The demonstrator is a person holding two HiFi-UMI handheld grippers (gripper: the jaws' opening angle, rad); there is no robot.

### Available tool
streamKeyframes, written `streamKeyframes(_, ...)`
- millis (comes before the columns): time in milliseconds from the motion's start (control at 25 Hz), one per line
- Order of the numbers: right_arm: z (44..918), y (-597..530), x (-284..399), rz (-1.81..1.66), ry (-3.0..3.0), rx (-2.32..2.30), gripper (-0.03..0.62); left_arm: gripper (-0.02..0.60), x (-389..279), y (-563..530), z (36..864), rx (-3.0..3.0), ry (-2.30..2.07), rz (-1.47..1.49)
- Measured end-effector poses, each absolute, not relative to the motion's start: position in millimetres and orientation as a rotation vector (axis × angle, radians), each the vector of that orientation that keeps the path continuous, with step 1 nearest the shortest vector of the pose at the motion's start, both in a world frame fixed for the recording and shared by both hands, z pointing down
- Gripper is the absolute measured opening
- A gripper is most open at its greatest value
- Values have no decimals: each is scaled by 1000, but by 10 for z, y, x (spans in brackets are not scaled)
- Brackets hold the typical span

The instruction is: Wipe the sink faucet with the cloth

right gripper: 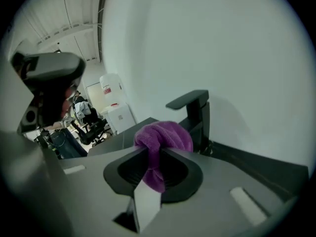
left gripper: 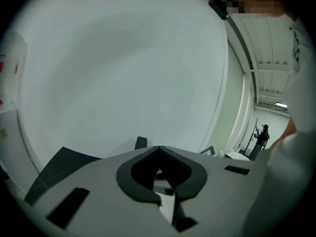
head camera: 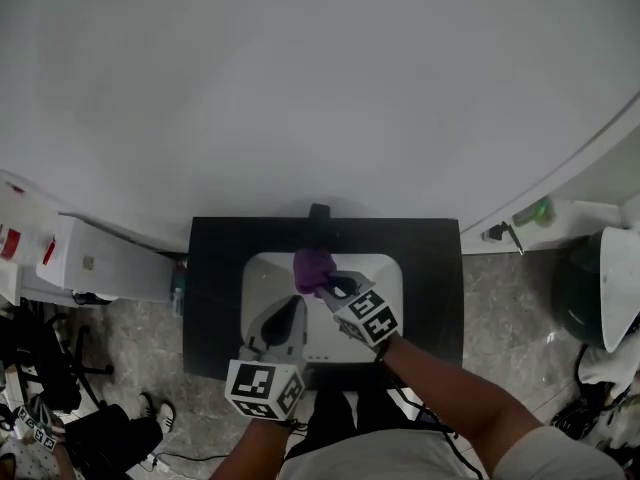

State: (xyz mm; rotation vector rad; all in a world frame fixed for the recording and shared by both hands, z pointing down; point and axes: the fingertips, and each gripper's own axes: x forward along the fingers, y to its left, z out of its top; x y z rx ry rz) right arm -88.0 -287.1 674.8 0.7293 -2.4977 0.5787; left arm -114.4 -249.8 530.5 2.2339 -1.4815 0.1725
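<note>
The main risk, as I judge it, is the purple cloth (right gripper: 163, 138) slipping: only 1 narrow fold is caught, the bulk bunches ahead of the jaw tips, and a hard drag against the black faucet (right gripper: 195, 113) could pull it free into the white sink (head camera: 262, 280) in front of the faucet. A 2nd risk is the hard jaw tips reaching the faucet instead of the cloth if the wad flattens or the approach runs too high, which would scrape the finish. A wad this small may also skip the far side of the faucet's upright. The right gripper (right gripper: 152, 154) has its 2 jaws pressed onto the cloth, nearly together, with the cloth's tail hanging down between them; it holds the wad just in front of the faucet's upright, and I cannot tell whether the 2 touch. The left gripper (left gripper: 159, 151) has its jaws pressed together with nothing between them and touches nothing; it hangs nearer the person than the faucet, to the left of the right gripper, pointing toward the faucet.
</note>
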Motion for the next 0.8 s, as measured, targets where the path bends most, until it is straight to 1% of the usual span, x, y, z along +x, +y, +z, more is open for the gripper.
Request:
streamKeyframes(80,6843,-2699,-736,606,-2471,722,63,5,-1171,-2520,5325,2230,-1482,173)
streamKeyframes(160,6730,-2813,-513,622,-2480,817,63,5,-1183,-2551,5320,2230,-1480,172)
streamKeyframes(280,6334,-3367,-239,591,-2513,1022,63,5,-1184,-2608,5304,2236,-1478,174)
streamKeyframes(440,6099,-4030,-286,541,-2534,1120,63,5,-1150,-2649,5319,2238,-1472,186)
streamKeyframes(600,6435,-4324,-406,566,-2496,1126,60,5,-1105,-2698,5392,2240,-1468,210)
streamKeyframes(800,7424,-4240,-391,715,-2304,1034,60,5,-1115,-2721,5532,2226,-1446,227)
